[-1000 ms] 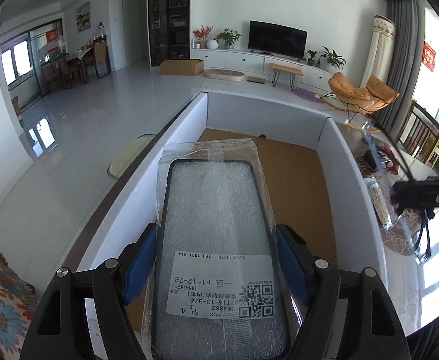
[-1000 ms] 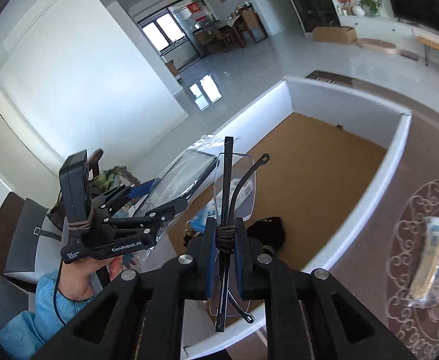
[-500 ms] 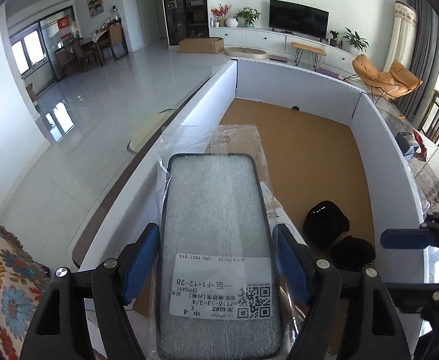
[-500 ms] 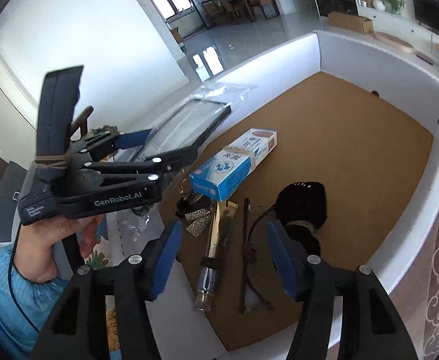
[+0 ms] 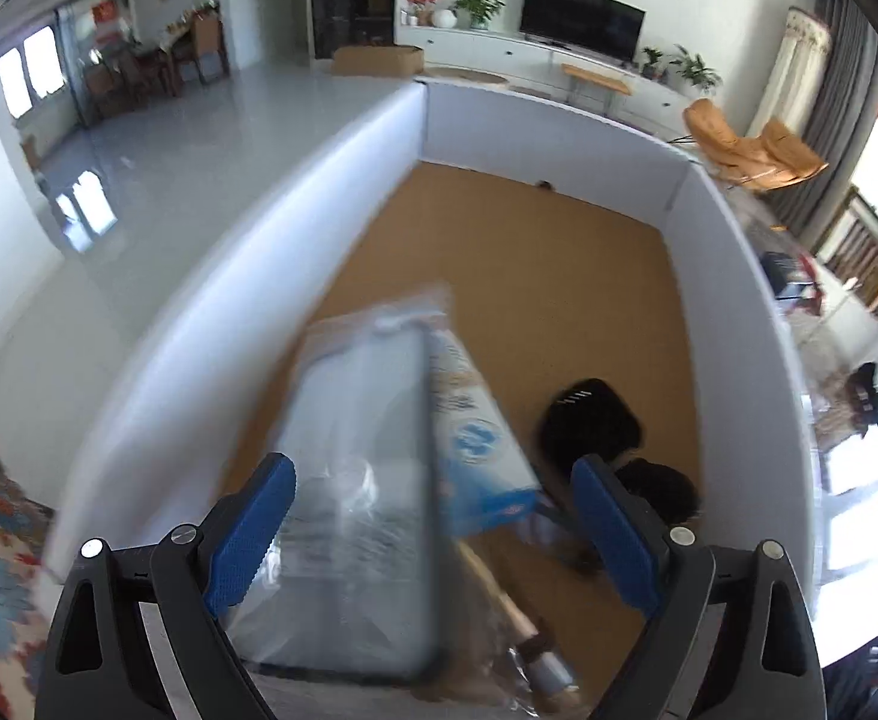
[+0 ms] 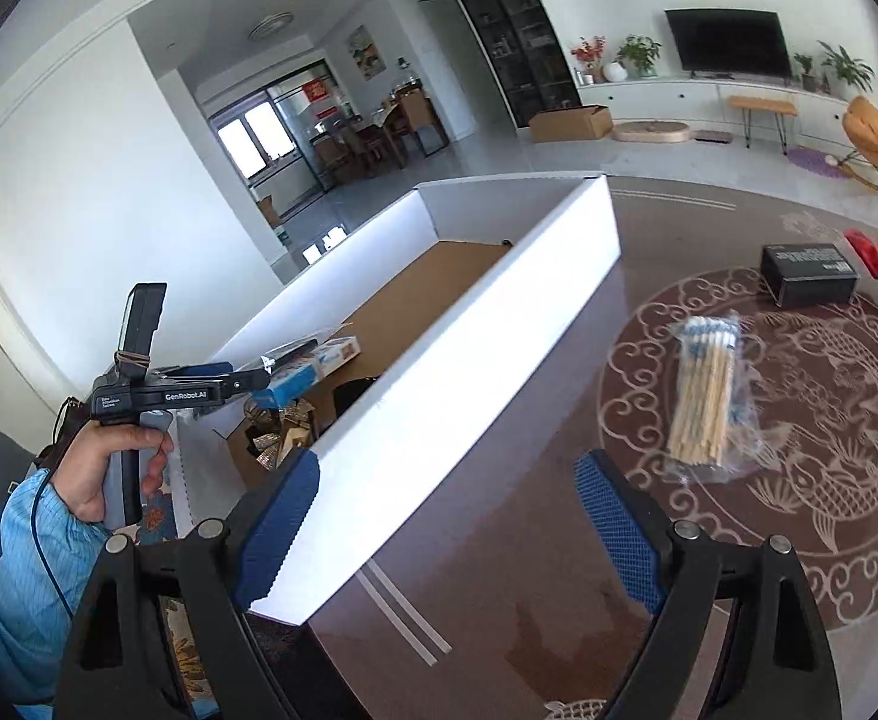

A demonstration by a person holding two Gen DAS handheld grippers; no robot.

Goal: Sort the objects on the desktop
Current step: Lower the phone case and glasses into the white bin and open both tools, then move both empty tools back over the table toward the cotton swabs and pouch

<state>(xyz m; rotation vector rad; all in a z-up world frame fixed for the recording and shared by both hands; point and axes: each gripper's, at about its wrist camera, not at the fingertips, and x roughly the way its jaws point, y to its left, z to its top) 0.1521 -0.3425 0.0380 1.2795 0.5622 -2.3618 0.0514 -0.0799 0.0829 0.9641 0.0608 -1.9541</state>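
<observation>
With its jaws just spread wide and empty, the right hand-held gripper (image 6: 445, 516) faces the bagged cotton swabs (image 6: 706, 396) lying ahead-right on the desk (image 6: 499, 540), long axis pointing away.

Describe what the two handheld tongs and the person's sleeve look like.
Both tongs, left and right, have black frames, blue textured pads and silver screws. The left one's side reads GenRobot.AI, with a rubber-banded black block on top. The sleeve is light blue, a thin cable alongside.

left gripper (image 5: 433, 531): jaws just opened | right gripper (image 6: 445, 525): just opened, empty
</observation>
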